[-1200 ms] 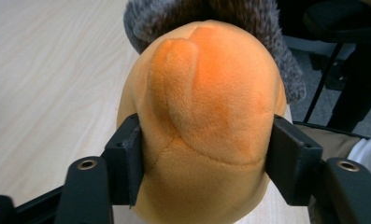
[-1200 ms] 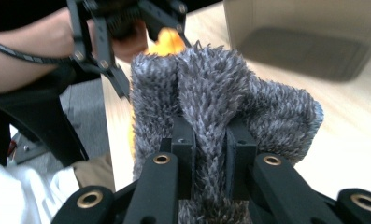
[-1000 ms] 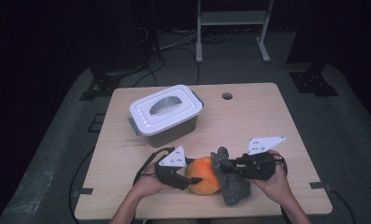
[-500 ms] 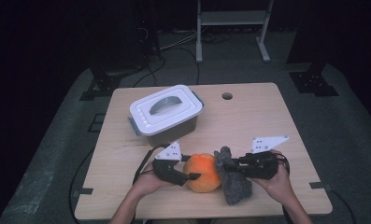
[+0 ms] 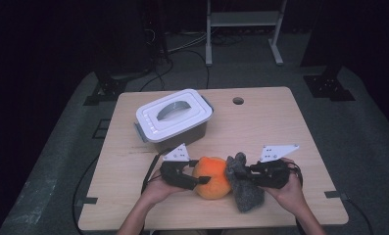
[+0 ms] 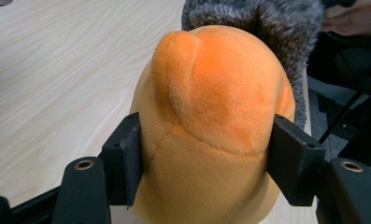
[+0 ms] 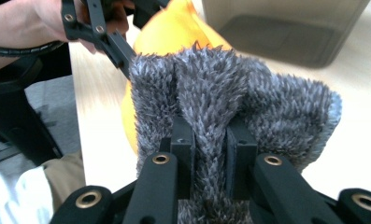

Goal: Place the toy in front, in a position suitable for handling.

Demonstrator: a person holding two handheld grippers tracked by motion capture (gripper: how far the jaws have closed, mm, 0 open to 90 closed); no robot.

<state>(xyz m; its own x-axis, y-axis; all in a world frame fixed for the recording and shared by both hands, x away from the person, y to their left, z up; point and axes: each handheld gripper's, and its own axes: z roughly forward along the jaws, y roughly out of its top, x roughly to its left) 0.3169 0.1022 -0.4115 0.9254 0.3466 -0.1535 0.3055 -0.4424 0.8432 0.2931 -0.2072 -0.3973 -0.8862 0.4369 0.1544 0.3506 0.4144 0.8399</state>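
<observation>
An orange plush toy (image 5: pixel 212 177) sits on the wooden table (image 5: pixel 280 132), near the front edge, in front of the grey box with a white lid (image 5: pixel 173 117). Everything here is told from that orange toy.

The left gripper (image 5: pixel 194 179) is just to the left of the toy. The person's left hand (image 5: pixel 158 188) holds it low and nearly flat over the table, with the forearm coming up from the near edge. Its jaws point sideways at the toy. In the left gripper view the orange toy (image 6: pixel 211 121) stands between the two black jaws and both pads touch its sides, so the jaws are pinching it. They have just been opening a little, with the toy between them.

A fuzzy grey cloth (image 5: pixel 243 183) is pressed against the right side of the toy and hangs down to the table. The right gripper (image 5: pixel 238 172) is right of the toy, pointing left at it. The right hand (image 5: pixel 290 188) holds it low too, and that forearm also comes from the near edge. In the right gripper view the jaws are squeezed close on a fold of the grey cloth (image 7: pixel 220 102), with the orange toy (image 7: pixel 174 32) behind the cloth.

The two grippers face each other with the toy and cloth between them.
</observation>
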